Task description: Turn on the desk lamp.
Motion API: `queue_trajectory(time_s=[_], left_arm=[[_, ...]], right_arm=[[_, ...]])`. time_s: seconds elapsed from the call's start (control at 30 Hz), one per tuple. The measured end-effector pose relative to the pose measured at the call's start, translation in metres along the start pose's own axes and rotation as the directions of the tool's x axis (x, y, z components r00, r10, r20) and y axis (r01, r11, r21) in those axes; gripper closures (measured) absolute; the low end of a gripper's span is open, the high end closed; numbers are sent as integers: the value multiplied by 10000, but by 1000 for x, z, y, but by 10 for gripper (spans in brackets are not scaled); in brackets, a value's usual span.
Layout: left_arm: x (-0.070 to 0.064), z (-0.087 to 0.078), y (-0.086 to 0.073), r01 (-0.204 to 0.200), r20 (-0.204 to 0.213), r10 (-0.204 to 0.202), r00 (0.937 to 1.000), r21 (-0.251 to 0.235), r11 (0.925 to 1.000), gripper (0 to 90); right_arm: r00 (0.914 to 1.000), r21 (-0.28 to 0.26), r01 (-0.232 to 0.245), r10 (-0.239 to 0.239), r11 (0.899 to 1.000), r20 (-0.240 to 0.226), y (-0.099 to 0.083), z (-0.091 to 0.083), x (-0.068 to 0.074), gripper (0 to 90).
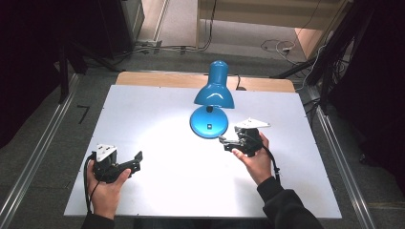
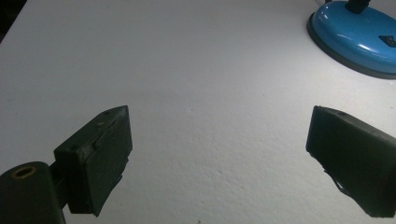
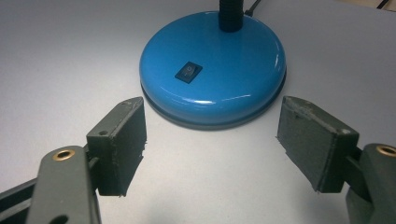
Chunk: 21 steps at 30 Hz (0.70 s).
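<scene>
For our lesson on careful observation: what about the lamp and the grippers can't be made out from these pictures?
- Lamp shade: its underside faces down in the high view, so no bulb can be seen.
- Rocker switch: its marking is too small to read.
- Lamp neck: cut off by the right gripper view's top edge.
- Lamp base: cut off by the left gripper view's right edge.

In the left gripper view, the lamp base (image 2: 357, 39) is cut off by the right edge.

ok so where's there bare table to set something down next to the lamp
The white table is bare left of the lamp base, through to the left gripper, and along the near edge between both hands. It is tight right of the base, where the right gripper sits with jaws open toward it.
</scene>
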<state>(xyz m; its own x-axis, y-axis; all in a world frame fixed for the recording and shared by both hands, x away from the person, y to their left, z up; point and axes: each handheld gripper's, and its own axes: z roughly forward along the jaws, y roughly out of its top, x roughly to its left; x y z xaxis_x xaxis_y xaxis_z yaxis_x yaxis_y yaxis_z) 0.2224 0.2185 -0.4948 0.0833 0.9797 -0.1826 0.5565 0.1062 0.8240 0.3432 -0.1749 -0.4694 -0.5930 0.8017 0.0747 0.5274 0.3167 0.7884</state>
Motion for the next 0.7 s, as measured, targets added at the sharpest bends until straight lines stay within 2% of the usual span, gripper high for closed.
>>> queue_trajectory(time_s=[0.7], left_arm=[[0, 1, 0, 0, -4, 0, 10000, 41, 10000, 77]], right_arm=[[9995, -44, -320, 320, 9995, 36, -12, -18, -15, 224]])
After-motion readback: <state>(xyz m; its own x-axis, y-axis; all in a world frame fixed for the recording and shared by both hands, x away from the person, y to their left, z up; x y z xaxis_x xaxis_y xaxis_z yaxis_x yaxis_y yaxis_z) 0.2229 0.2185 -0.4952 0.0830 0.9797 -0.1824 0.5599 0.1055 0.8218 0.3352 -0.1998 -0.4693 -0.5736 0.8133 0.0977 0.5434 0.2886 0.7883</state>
